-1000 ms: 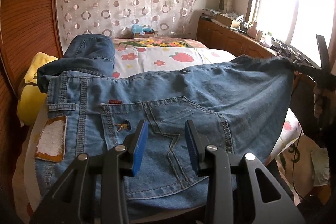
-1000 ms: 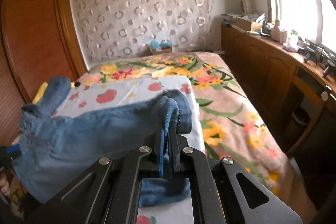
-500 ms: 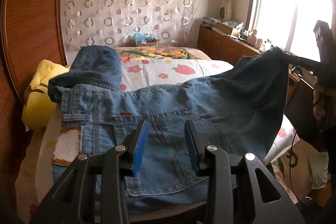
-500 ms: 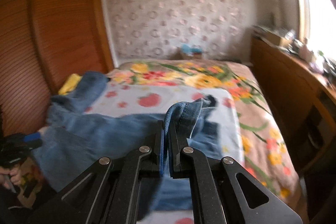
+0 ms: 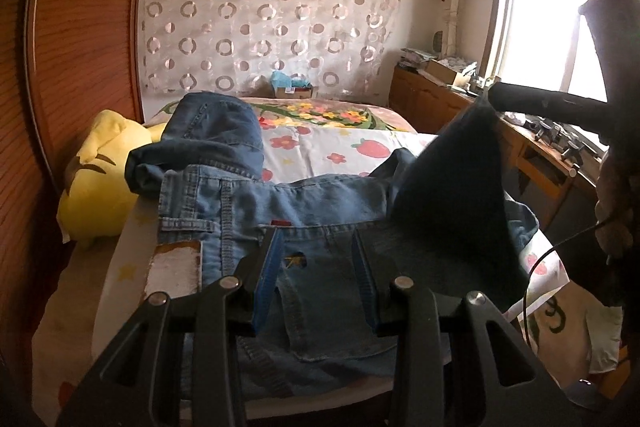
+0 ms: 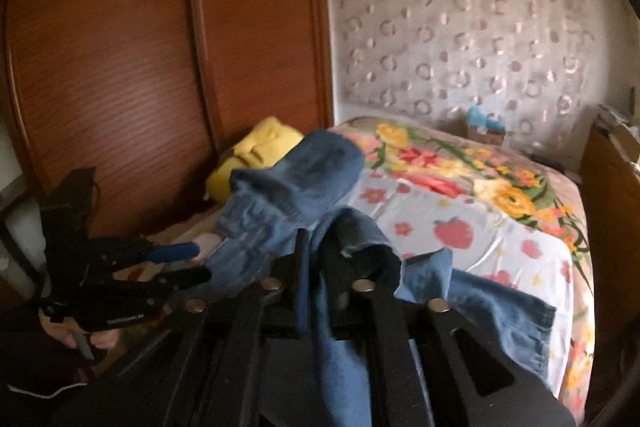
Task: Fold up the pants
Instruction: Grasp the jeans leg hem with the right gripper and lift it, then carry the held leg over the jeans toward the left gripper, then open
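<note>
Blue jeans (image 5: 248, 211) lie across the bed, waistband and back pocket towards me. My left gripper (image 5: 318, 267) hovers open just above the pocket, its blue pads apart with nothing between them. At the right, my right gripper (image 5: 494, 95) holds one dark leg end (image 5: 452, 187) lifted in a peak over the seat. In the right wrist view this gripper's (image 6: 320, 267) jaws are opening, and the denim leg (image 6: 340, 339) still runs between them and drapes over a finger. The other leg (image 6: 304, 167) lies folded back at the far side. The left gripper (image 6: 180, 263) shows at the left.
A yellow plush toy (image 5: 96, 187) lies between the bed and the wooden wardrobe (image 6: 120, 67). The bed has a flower and strawberry sheet (image 5: 320, 147). A wooden cabinet (image 5: 432, 103) with clutter runs along under the window on the right. A hand (image 6: 80, 339) grips the left tool.
The right gripper has swung the leg end up and across, over the seat of the jeans, and its jaws have parted. The left gripper has drawn back a little.
</note>
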